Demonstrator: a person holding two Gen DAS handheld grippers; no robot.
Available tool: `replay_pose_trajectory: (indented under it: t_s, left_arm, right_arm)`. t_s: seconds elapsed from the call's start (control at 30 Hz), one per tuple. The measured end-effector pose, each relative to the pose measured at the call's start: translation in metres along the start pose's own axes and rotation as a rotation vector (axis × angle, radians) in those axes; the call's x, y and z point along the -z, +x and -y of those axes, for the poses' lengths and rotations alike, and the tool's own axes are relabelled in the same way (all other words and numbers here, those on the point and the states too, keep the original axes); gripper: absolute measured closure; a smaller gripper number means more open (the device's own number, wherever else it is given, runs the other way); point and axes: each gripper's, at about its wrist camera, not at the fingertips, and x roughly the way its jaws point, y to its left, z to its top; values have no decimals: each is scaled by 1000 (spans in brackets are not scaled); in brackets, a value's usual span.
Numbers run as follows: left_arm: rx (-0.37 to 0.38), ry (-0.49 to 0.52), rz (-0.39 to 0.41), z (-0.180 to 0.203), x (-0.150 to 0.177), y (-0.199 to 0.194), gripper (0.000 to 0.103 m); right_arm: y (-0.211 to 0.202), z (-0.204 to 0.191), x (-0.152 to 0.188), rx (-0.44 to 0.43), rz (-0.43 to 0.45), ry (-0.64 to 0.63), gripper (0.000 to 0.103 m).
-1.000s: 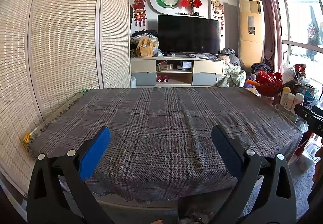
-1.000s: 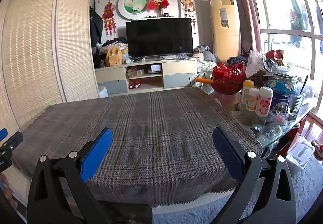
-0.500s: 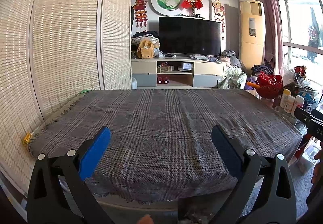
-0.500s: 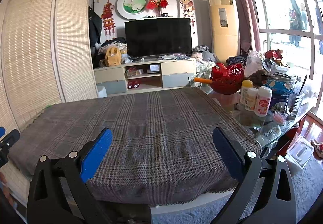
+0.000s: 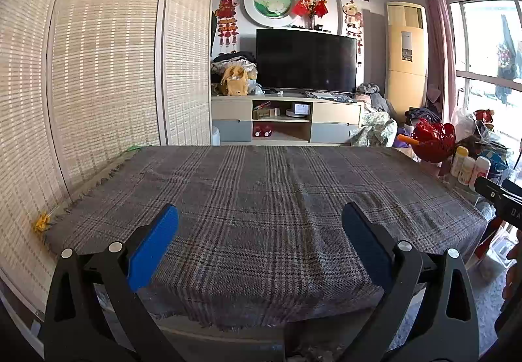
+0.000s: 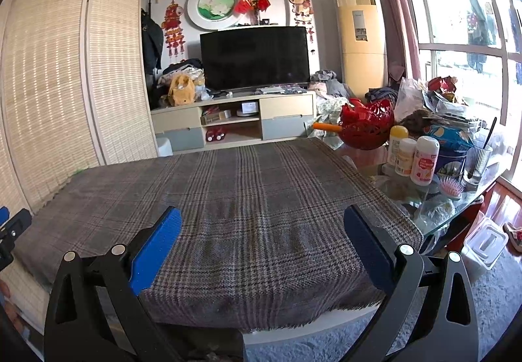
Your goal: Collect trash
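Note:
A table under a grey plaid cloth (image 5: 261,205) fills both views (image 6: 228,199). I see no trash on the cloth. My left gripper (image 5: 259,231) is open and empty, held over the near edge of the table. My right gripper (image 6: 262,231) is open and empty, also at the near edge. The right gripper's side shows at the right edge of the left wrist view (image 5: 499,199). The left gripper's side shows at the left edge of the right wrist view (image 6: 13,228).
A woven screen (image 5: 98,68) stands along the table's left side. On the right end are a red basket (image 6: 365,124), three bottles (image 6: 411,156), a glass (image 6: 476,159) and clutter. A clear plastic box (image 6: 486,241) lies on the floor. A TV stand (image 5: 287,120) is beyond.
Both views have tilted down very slightly. Both grippers stay open and empty.

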Motion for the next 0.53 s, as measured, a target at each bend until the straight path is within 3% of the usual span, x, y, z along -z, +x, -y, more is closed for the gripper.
replay_pose_trajectory:
  t_s: [0.53]
  left_arm:
    - [-7, -2, -32, 2, -2, 5, 8]
  right_arm:
    - [0, 1, 0, 0, -1, 3, 3]
